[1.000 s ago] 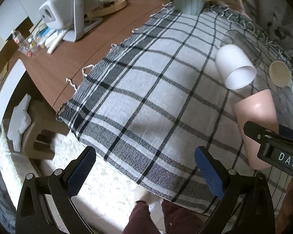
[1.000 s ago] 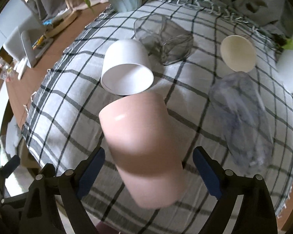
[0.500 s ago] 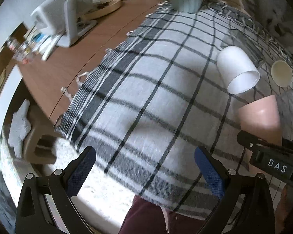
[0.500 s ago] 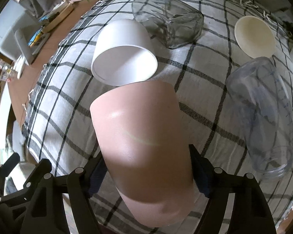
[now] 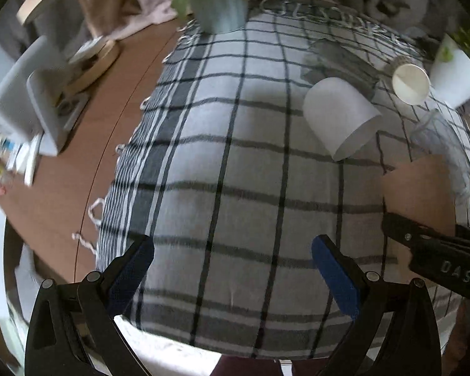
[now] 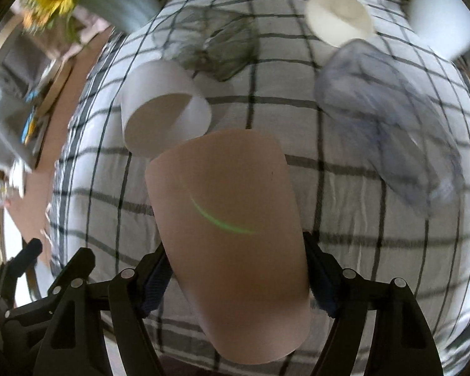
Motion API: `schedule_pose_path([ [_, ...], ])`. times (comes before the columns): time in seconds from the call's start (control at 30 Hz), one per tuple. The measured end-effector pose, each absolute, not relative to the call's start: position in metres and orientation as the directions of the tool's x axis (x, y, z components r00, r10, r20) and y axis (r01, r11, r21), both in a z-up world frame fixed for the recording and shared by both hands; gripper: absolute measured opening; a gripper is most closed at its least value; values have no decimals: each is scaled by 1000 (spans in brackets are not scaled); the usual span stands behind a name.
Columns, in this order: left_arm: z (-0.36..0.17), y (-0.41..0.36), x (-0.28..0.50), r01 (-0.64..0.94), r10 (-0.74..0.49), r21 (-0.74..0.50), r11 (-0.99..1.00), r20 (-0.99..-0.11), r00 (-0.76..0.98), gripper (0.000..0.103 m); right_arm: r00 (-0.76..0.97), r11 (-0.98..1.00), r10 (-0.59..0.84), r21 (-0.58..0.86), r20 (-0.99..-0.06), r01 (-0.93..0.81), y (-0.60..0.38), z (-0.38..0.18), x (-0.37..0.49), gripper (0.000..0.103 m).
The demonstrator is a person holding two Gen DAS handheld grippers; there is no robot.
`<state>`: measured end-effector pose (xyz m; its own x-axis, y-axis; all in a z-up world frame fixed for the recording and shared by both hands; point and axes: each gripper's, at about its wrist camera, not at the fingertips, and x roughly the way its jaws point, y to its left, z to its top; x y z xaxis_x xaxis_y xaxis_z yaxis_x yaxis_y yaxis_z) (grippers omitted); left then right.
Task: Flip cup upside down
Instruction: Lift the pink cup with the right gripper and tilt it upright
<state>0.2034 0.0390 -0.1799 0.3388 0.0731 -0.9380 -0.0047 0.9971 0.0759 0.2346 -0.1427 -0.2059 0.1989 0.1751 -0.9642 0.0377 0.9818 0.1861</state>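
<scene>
A pink cup (image 6: 232,235) lies between the blue pads of my right gripper (image 6: 235,275), which is shut on its sides, base end pointing away from the camera. The same pink cup (image 5: 420,191) shows at the right of the left wrist view, with the right gripper's black finger (image 5: 435,244) across it. My left gripper (image 5: 232,269) is open and empty above the near part of the checked cloth (image 5: 235,163).
A white cup (image 6: 163,112) lies on its side just beyond the pink cup. A clear tumbler (image 6: 388,119) lies at right, a grey glass (image 6: 219,47) and a paper cup (image 6: 338,15) farther back. A teal flower vase (image 5: 219,6) stands at the far edge. Bare wooden table (image 5: 78,163) at left.
My right gripper has closed on the pink cup, and the cup now fills more of its view. My left gripper has moved forward over the cloth and stays open.
</scene>
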Motion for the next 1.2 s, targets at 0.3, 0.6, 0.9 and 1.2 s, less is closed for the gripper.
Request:
schedule_pose_path([
  [0.3, -182, 42, 214, 133, 18, 67, 989, -939, 342, 103, 249, 948, 157, 217, -956, 233, -157, -188, 208, 76],
  [0.6, -188, 46, 214, 175, -1, 57, 983, -948, 317, 103, 196, 913, 188, 245, -962, 327, -161, -203, 192, 76],
  [0.9, -192, 53, 211, 154, 0, 49, 987, -953, 302, 103, 158, 902, 194, 239, -968, 360, -155, -221, 198, 76],
  [1.2, -187, 50, 207, 134, 10, 53, 990, -952, 306, 103, 174, 920, 186, 234, -967, 315, -150, -216, 202, 82],
])
